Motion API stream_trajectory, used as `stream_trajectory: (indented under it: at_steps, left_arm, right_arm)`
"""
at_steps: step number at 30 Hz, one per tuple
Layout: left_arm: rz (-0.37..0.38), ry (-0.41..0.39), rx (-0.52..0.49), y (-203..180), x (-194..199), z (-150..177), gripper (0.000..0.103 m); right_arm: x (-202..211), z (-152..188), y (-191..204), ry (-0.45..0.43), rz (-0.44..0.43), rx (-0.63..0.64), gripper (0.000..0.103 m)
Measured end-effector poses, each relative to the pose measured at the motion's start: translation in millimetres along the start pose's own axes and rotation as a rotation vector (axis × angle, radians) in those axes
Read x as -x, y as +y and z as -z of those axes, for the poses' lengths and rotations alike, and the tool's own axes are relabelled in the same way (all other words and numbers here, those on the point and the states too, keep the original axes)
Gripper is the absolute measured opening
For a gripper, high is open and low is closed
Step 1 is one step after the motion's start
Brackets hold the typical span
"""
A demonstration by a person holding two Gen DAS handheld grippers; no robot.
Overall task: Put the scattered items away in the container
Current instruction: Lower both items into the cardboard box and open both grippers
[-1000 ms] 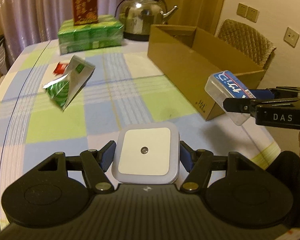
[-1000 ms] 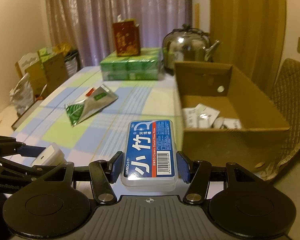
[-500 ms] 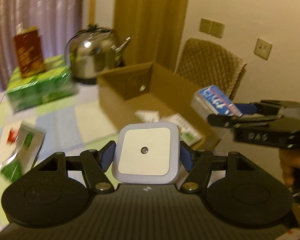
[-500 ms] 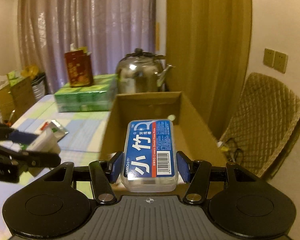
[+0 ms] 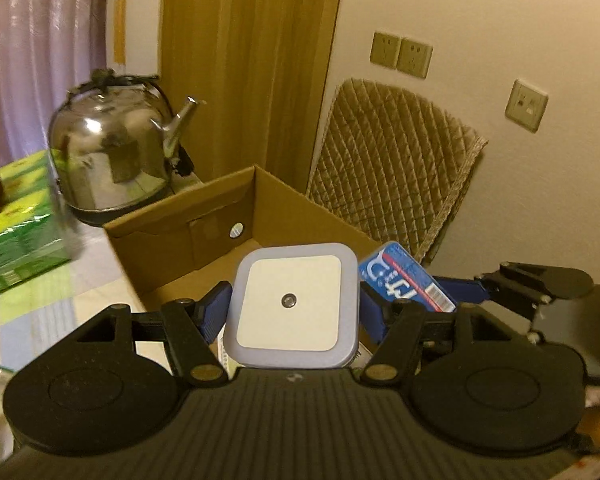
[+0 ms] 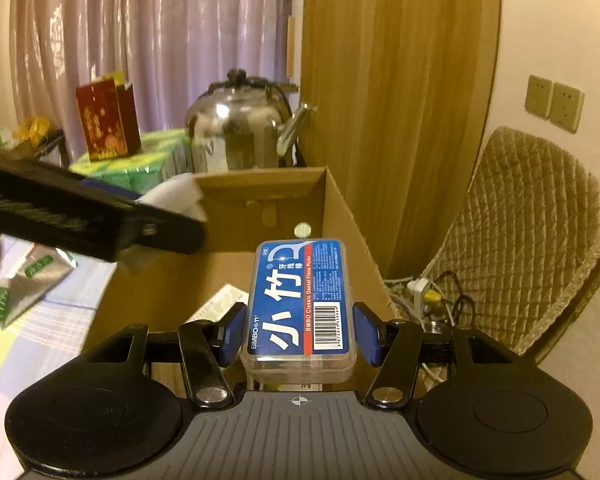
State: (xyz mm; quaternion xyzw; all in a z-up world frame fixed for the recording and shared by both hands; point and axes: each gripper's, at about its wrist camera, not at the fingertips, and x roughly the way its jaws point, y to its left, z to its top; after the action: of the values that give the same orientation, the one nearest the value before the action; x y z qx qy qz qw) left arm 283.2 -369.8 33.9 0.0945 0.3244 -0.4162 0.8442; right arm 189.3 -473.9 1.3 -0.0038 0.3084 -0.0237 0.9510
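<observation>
My left gripper is shut on a white square night light, held over the open cardboard box. My right gripper is shut on a clear floss-pick case with a blue label, also above the box. The case shows just right of the night light in the left wrist view. The left gripper's arm and the night light cross the left of the right wrist view. White paper packets lie on the box floor. A green and silver foil pouch lies on the tablecloth.
A steel kettle stands behind the box, beside green wrapped packs with a red carton on top. A quilted chair stands right of the table, with cables and a power strip on the floor.
Both grippers have swung right from above the tablecloth to above the box, each still holding its item. They are now close together, side by side.
</observation>
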Motion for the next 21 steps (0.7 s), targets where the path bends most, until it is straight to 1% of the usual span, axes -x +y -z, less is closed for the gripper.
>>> stream_trajectory:
  at_steps: [6, 10, 18, 21]
  left_arm:
    - [-0.002, 0.081, -0.012, 4, -42, 3, 0.062]
    - [0.002, 0.117, -0.004, 8, -59, 9, 0.062]
    - [-0.014, 0.148, 0.01, 14, -71, 15, 0.063]
    - [-0.016, 0.13, 0.015, 16, -64, 15, 0.063]
  right_arm:
    - [-22, 8, -4, 0.054, 0.0, 0.011, 0.054]
    - [-31, 13, -5, 0.074, -0.004, 0.013, 0.054]
    - [-40, 15, -7, 0.097, -0.004, 0.01, 0.054]
    - [-40, 16, -7, 0.096, -0.004, 0.009, 0.054]
